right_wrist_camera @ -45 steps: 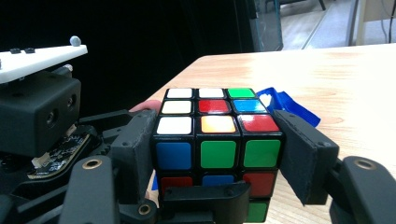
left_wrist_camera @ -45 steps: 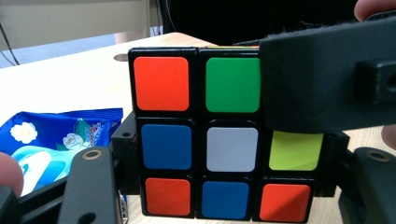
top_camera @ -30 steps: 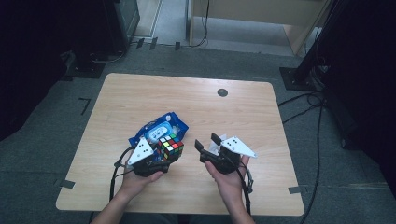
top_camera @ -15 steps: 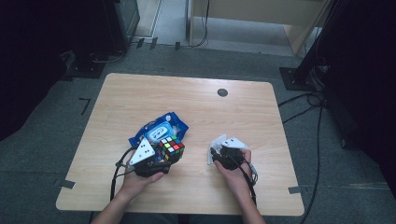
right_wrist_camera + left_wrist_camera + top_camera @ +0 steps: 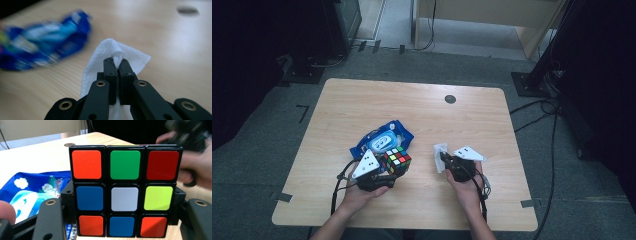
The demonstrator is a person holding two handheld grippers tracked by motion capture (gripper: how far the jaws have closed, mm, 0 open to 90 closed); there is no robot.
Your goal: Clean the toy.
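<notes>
A scrambled Rubik's cube point(image 5: 396, 160) point(image 5: 125, 191) is clamped between the jaws of my left gripper point(image 5: 384, 170) point(image 5: 122, 212), just above the table near its front left. To its right, my right gripper point(image 5: 445, 159) point(image 5: 117, 63) has just been closing and now pinches a white wipe point(image 5: 440, 155) point(image 5: 110, 53) between its pads. The wipe bunches up at the fingertips and drapes down toward the wood.
A blue wet-wipe packet point(image 5: 382, 140) point(image 5: 30, 190) point(image 5: 42, 40) lies on the wooden table point(image 5: 412, 110) just behind the cube. A small dark round hole point(image 5: 450, 99) point(image 5: 187, 10) sits near the far edge. Cables trail on the floor at the right.
My right gripper went from open to shut and moved down and left onto the white wipe, gripping it. The left gripper and cube have stayed put.
</notes>
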